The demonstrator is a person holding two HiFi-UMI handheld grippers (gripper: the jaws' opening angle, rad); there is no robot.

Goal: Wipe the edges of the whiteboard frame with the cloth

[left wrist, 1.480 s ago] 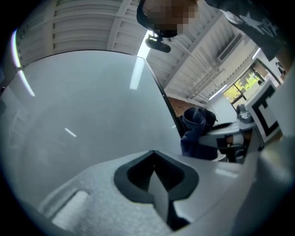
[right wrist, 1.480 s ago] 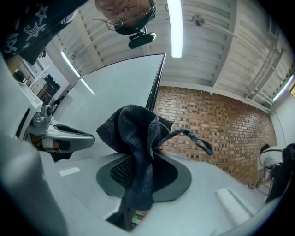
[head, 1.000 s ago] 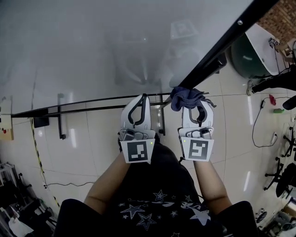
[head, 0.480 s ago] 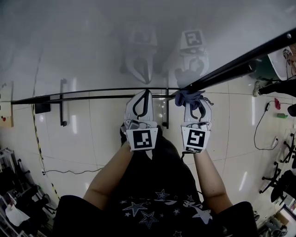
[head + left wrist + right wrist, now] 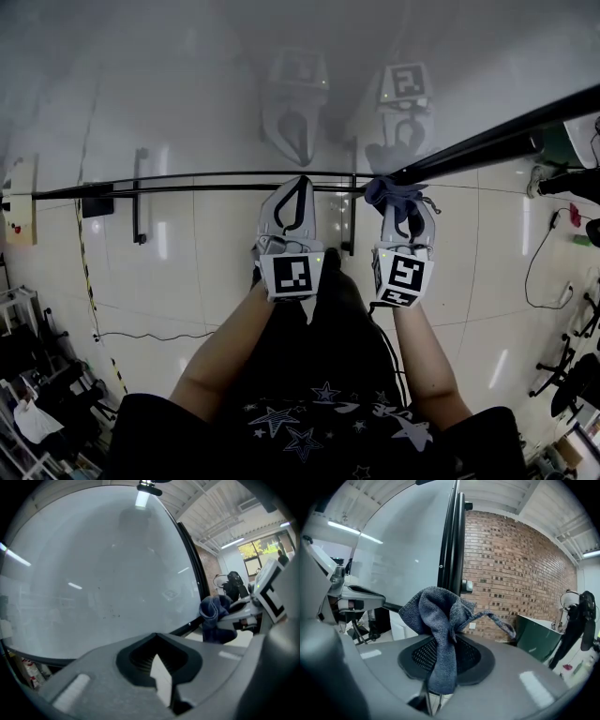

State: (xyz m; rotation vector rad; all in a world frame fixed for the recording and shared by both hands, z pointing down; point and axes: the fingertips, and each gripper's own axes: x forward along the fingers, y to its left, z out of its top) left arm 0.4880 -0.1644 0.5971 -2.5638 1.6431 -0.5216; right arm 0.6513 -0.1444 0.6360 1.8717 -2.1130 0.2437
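Observation:
The whiteboard point(image 5: 187, 84) fills the upper part of the head view, with its black frame point(image 5: 487, 142) running along the bottom and up the right side. A dark blue-grey cloth point(image 5: 396, 194) point(image 5: 440, 620) is pinched in my right gripper point(image 5: 405, 199), and it touches the frame at the lower right corner. My left gripper point(image 5: 295, 183) is shut with nothing in it, its tips at the bottom frame rail. In the left gripper view the cloth point(image 5: 213, 616) shows at the right beside the frame point(image 5: 190, 559).
A black stand bar point(image 5: 187, 190) runs under the board with uprights point(image 5: 139, 197). White tiled floor point(image 5: 487, 244) lies below. Cables and chair bases point(image 5: 572, 375) are at the right, a brick wall point(image 5: 511, 573) and a green tub point(image 5: 539, 637) beyond the board's edge.
Both grippers have shifted slightly right and closer to the bottom frame rail. The cloth stays pinched in the right gripper at the frame corner.

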